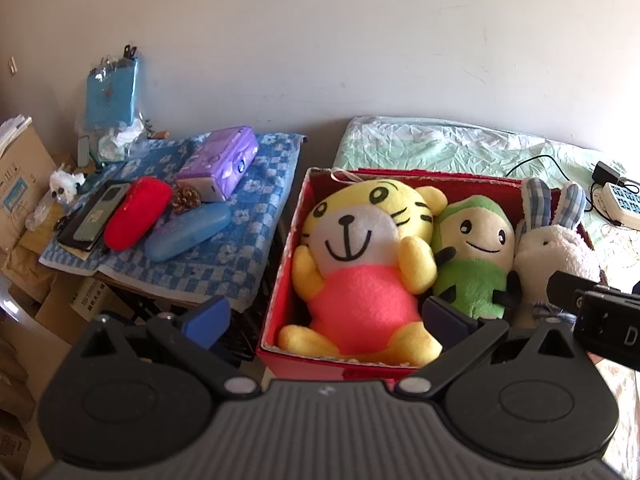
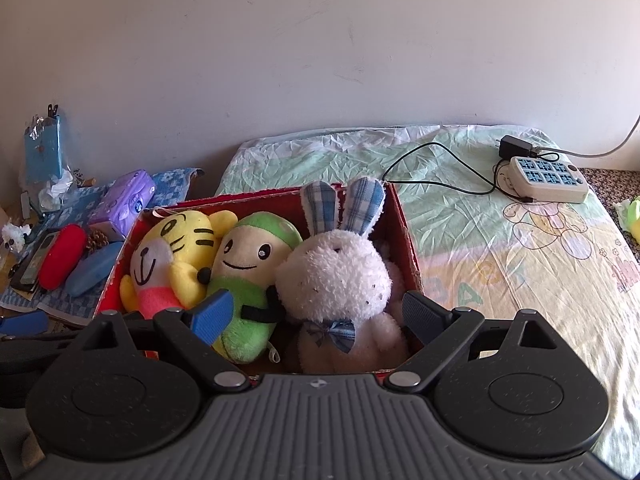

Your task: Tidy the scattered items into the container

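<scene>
Inside the red box (image 2: pixel 404 220) on the bed (image 2: pixel 500 240), three plush toys lie side by side on their backs, heads toward the wall, long axes along the box's depth: tiger (image 1: pixel 360 248), green doll (image 1: pixel 474 256), white rabbit (image 2: pixel 340 280). Left claw (image 1: pixel 326 320) and right claw (image 2: pixel 318 314) hover spread wide and empty above the box's near edge.

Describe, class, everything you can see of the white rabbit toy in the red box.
The white rabbit toy is a fluffy, curly-pile plush with two upright ears lined in blue checked cloth and a matching bow tie at its neck. It lies on its back at the right end of the red box, face up, ears towards the far wall. Its left side presses against the green plush. Neither gripper touches it.
</scene>
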